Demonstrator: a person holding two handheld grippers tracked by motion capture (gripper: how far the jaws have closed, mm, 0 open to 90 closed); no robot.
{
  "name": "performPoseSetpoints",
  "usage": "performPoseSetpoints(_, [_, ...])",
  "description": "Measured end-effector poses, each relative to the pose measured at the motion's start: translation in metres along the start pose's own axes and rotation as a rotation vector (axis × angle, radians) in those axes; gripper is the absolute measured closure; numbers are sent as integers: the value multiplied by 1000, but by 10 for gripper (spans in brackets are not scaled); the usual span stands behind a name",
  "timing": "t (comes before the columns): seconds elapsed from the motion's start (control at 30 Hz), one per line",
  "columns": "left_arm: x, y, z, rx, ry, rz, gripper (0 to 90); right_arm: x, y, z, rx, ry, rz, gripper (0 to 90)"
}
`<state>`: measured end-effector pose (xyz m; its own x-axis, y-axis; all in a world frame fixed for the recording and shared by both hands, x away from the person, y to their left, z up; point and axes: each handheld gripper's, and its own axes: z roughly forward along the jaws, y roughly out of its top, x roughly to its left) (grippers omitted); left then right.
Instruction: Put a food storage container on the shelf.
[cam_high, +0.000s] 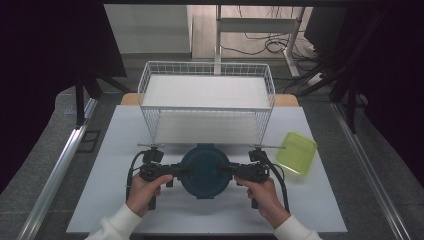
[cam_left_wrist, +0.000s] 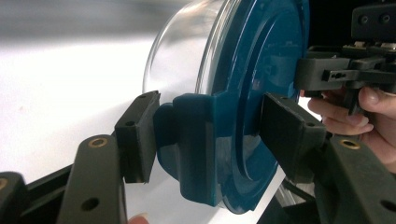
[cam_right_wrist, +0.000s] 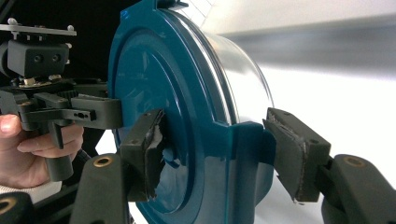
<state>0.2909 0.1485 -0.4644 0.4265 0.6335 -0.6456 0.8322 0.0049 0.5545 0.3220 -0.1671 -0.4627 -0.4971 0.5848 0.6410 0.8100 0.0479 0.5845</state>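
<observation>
A round clear container with a blue lid is sitting on the white worktop, between both tools. The left hand-held gripper is clamping one lid latch; the right hand-held gripper is clamping the opposite latch. Beyond them a wire basket is standing, and a green lid is lying past the right one.
</observation>
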Motion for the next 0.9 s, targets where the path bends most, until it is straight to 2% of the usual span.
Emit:
performPoseSetpoints(0.33, [-11, 17, -12, -35, 7, 27, 398, 12, 18, -6, -11, 3, -23, 389])
performPoseSetpoints(0.73, [-23, 45, -31, -88, 1, 45, 398, 35, 58, -15, -34, -7, -84, 388])
performPoseSetpoints(0.9, [-28, 57, -37, -106, 5, 63, 397, 41, 68, -18, -41, -4, -100, 388])
